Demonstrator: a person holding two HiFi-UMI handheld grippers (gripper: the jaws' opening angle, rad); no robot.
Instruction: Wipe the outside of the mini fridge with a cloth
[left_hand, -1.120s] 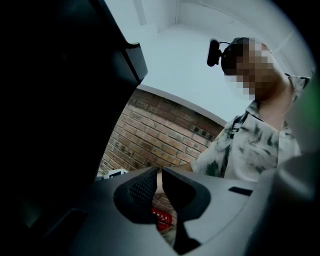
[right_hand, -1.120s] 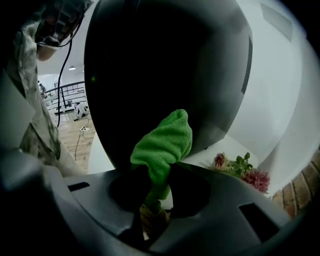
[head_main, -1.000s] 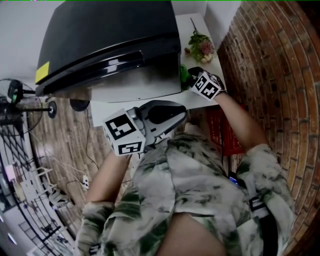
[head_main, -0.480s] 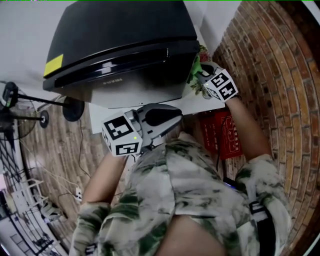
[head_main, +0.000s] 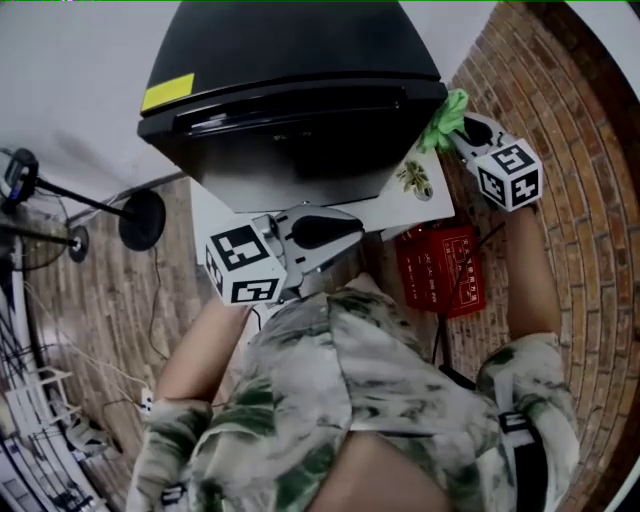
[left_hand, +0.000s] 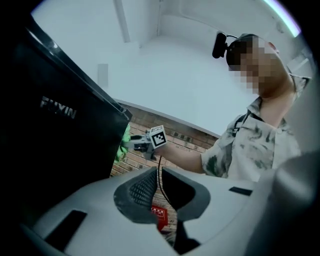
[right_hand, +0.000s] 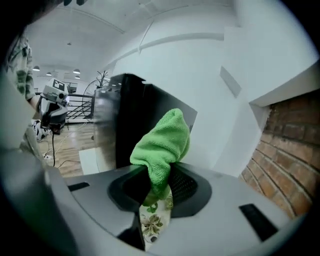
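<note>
Two grippers show in the head view. The right gripper (head_main: 460, 127) (right_hand: 159, 186) is up at 2 o'clock. Its jaws are clamped on a green cloth (head_main: 444, 114) (right_hand: 163, 144), which bunches out above them. The cloth sits at the right side wall of the black mini fridge (head_main: 290, 80) (right_hand: 129, 117), by its front corner. The left gripper view shows the cloth (left_hand: 121, 144) meeting the edge of the fridge (left_hand: 50, 145).

The fridge fills the 12 o'clock part of the head view and stands on a white table (head_main: 415, 205) with a flower print.

The left gripper (head_main: 350, 238) (left_hand: 159, 186) hangs near the centre, off the fridge's front. Its jaws are drawn nearly together, with only a sliver between them, and hold nothing.

A red crate (head_main: 438, 268) lies at 3 o'clock from the left gripper, against the brick wall (head_main: 585, 150).
</note>
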